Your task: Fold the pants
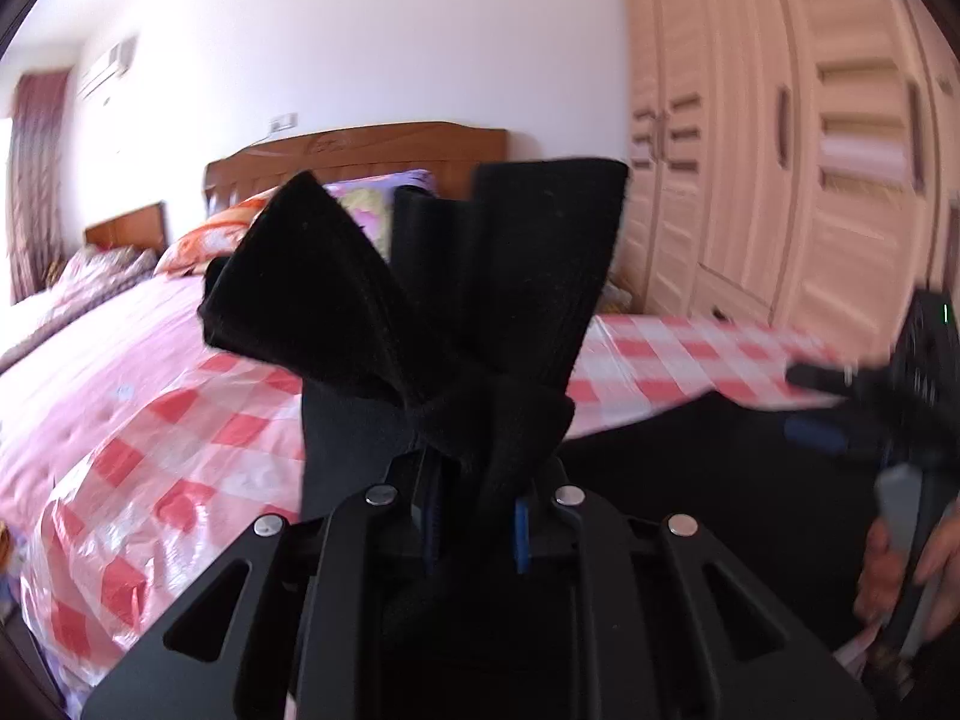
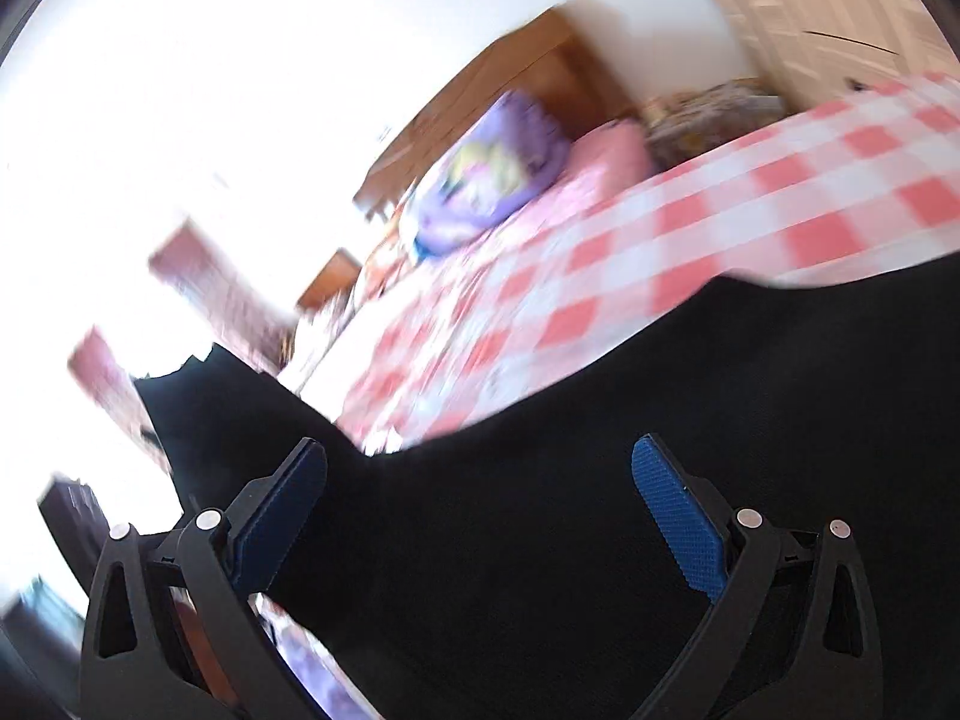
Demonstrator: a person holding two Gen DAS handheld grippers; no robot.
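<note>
The black pants (image 1: 420, 300) are bunched up in my left gripper (image 1: 474, 468), which is shut on the cloth, with folds sticking up above the jaws. In the left wrist view the pants hang on to the right, over the bed's edge. In the right wrist view, which is tilted and blurred, the black pants (image 2: 600, 510) stretch across the lower half. My right gripper (image 2: 480, 474) stands wide open over the cloth, its blue pads (image 2: 678, 516) far apart with nothing pinched. The right gripper (image 1: 900, 384) and a hand (image 1: 888, 570) also show at the far right of the left wrist view.
A bed with a red-and-white checked plastic cover (image 1: 180, 450) lies below. Pillows (image 1: 360, 204) and a wooden headboard (image 1: 372, 150) stand at the far end. A light wooden wardrobe (image 1: 780, 150) fills the right side. A curtain (image 1: 36, 192) hangs at far left.
</note>
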